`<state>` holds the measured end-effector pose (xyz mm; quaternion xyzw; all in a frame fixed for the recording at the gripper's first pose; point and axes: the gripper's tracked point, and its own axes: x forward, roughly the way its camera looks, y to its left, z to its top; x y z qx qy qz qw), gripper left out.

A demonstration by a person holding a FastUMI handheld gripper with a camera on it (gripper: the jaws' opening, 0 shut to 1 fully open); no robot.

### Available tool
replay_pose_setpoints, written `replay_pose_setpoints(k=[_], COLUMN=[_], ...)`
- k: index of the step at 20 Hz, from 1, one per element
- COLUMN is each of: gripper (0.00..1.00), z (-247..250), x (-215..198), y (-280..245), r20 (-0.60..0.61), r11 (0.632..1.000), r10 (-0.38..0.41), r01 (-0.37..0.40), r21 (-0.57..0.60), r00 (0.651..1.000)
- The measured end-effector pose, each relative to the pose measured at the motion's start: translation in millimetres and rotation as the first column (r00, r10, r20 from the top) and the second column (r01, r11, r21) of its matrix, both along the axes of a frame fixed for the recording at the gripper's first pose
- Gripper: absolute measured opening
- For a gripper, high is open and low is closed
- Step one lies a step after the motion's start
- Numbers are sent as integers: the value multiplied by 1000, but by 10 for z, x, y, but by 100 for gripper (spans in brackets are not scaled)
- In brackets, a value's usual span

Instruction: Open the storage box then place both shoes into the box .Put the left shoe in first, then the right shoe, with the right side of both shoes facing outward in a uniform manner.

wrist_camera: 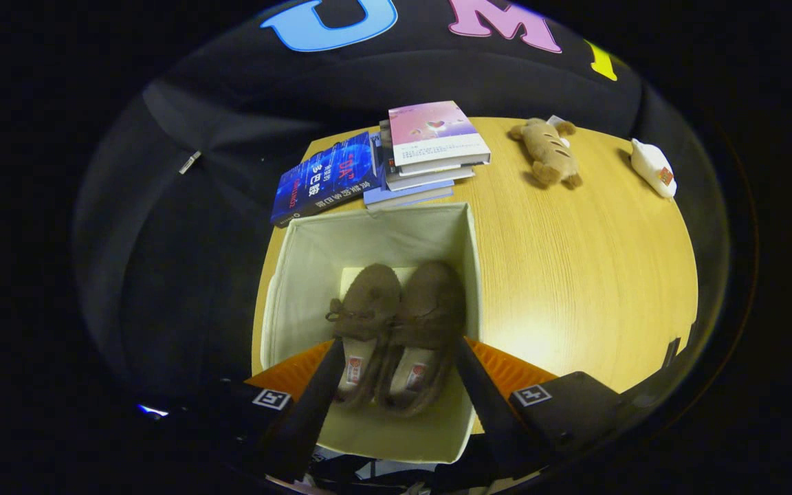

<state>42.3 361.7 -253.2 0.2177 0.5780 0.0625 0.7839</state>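
An open cream fabric storage box [300, 275] stands on the wooden table, below and just ahead of my fingers. Two brown suede shoes lie side by side on its floor, toes pointing away from me: one shoe [363, 309] on the left, the other shoe [430, 309] on the right, touching each other. My gripper [396, 361] hovers above the box, open wide. Its fingers [320, 385] stand either side of the shoes' heels with a gap to each, and nothing is held between them.
Beyond the box a stack of books [427, 155] and a blue book [324, 179] lie at the table's far edge. A plush toy [548, 158] and a small white item [654, 168] rest far right. Bare wooden table [575, 275] extends right of the box.
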Motion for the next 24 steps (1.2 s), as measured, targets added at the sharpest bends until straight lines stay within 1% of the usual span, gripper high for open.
replay_pose_setpoints(k=[4,7,9,12,15,19,22,24], gripper=[97,99,99,99,99,99,99,99], z=[71,130,214,320,484,724,921,1051], x=[-41,-106,-139,-213,-288,-376,-445,-491], y=[-123,-347,-574,-1036,-1503,-2093,-2429,-2553], r20=[54,109,162,251,346,465,541,586], r11=[1000,999,999,999,997,985,972,965], r10=[16,37,31,24,20,24,33,37], r01=[-17,-40,-35,-18,9,59,100,122], r21=[25,24,21,-29,-81,-164,-214,-230], r00=[998,993,986,968,938,885,840,809])
